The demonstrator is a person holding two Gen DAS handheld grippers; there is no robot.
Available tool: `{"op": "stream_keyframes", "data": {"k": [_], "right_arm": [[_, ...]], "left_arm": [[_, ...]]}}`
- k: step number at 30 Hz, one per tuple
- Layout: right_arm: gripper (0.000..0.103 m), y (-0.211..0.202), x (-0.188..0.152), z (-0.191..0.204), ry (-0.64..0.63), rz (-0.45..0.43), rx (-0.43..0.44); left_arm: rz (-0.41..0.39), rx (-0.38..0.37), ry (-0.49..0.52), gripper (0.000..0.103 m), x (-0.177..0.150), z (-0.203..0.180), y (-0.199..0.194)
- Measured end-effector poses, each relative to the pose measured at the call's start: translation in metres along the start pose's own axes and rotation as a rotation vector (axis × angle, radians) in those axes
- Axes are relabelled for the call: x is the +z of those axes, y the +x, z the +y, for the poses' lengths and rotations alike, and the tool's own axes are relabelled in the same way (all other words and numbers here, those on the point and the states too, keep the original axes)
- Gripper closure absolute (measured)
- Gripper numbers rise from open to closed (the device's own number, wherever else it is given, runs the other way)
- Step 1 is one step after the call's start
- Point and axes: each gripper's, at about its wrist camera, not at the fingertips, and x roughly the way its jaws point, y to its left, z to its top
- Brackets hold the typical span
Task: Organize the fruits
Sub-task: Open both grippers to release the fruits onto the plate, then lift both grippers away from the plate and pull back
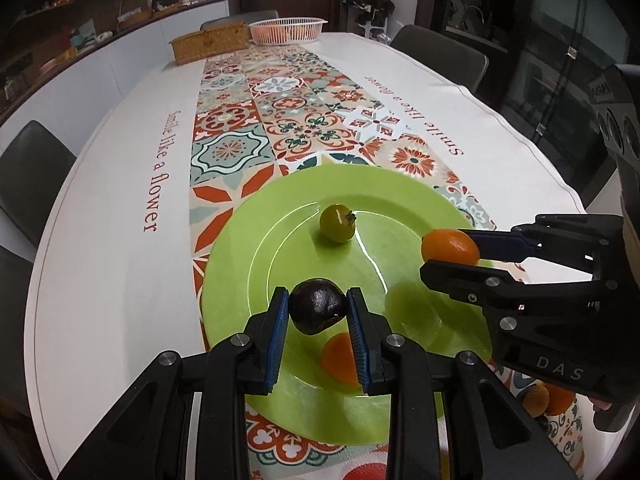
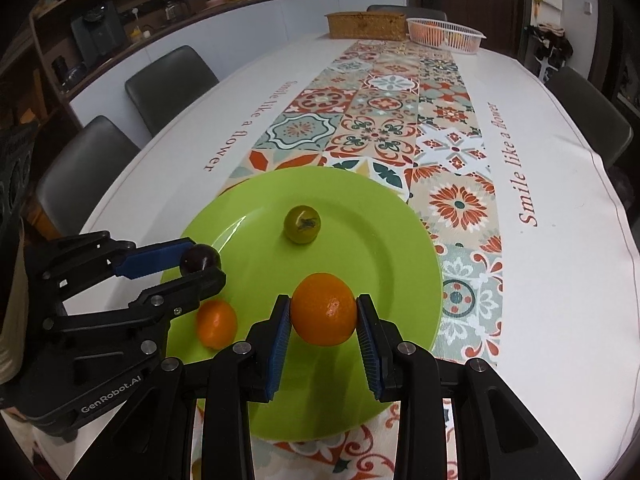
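Note:
A lime green plate (image 1: 280,216) (image 2: 384,232) lies on the patterned table runner. My left gripper (image 1: 318,310) (image 2: 202,262) is shut on a dark purple fruit (image 1: 317,306) (image 2: 199,260) and holds it above the plate's near part. My right gripper (image 2: 324,312) (image 1: 450,252) is shut on an orange (image 2: 323,309) (image 1: 450,247) and holds it above the plate's right side. A green tomato (image 1: 338,223) (image 2: 302,224) sits in the plate's middle. A second small orange (image 1: 340,358) (image 2: 216,323) lies on the plate near its front, partly hidden by my left fingers.
A wicker box (image 1: 210,44) (image 2: 366,25) and a white plastic basket (image 1: 286,30) (image 2: 446,34) holding fruit stand at the table's far end. More fruit (image 1: 544,398) lies on the runner under my right gripper. Dark chairs (image 2: 168,84) ring the table.

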Motion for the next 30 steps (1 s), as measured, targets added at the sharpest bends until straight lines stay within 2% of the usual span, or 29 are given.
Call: {"op": "stream_keyframes", "data": {"k": [3, 6, 7, 15, 21, 26, 30], "right_arm": [[0.069, 0.004, 0.000, 0.000, 0.004, 0.009, 0.000], [0.069, 0.004, -0.001, 0.001, 0.000, 0.005, -0.005], [0.069, 0.003, -0.001, 0.000, -0.001, 0.003, -0.011], [0.067, -0.014, -0.007, -0.001, 0.017, -0.035, -0.011], [0.067, -0.045, -0.015, 0.006, -0.014, -0.090, -0.029], [0.061, -0.075, -0.027, 0.017, -0.045, -0.142, -0.037], [0.060, -0.098, -0.040, 0.023, -0.050, -0.173, -0.012]], "left_arm": [[0.002, 0.000, 0.001, 0.073, 0.001, 0.001, 0.001], [-0.011, 0.020, 0.013, 0.062, 0.002, 0.000, -0.003], [-0.019, 0.026, 0.015, 0.061, 0.002, 0.000, -0.005], [-0.060, 0.072, -0.001, 0.061, -0.004, -0.001, -0.029], [-0.097, 0.109, -0.016, 0.061, -0.014, -0.008, -0.056], [-0.150, 0.113, -0.036, 0.059, -0.025, -0.018, -0.088], [-0.182, 0.117, -0.040, 0.056, -0.036, -0.029, -0.109]]}}
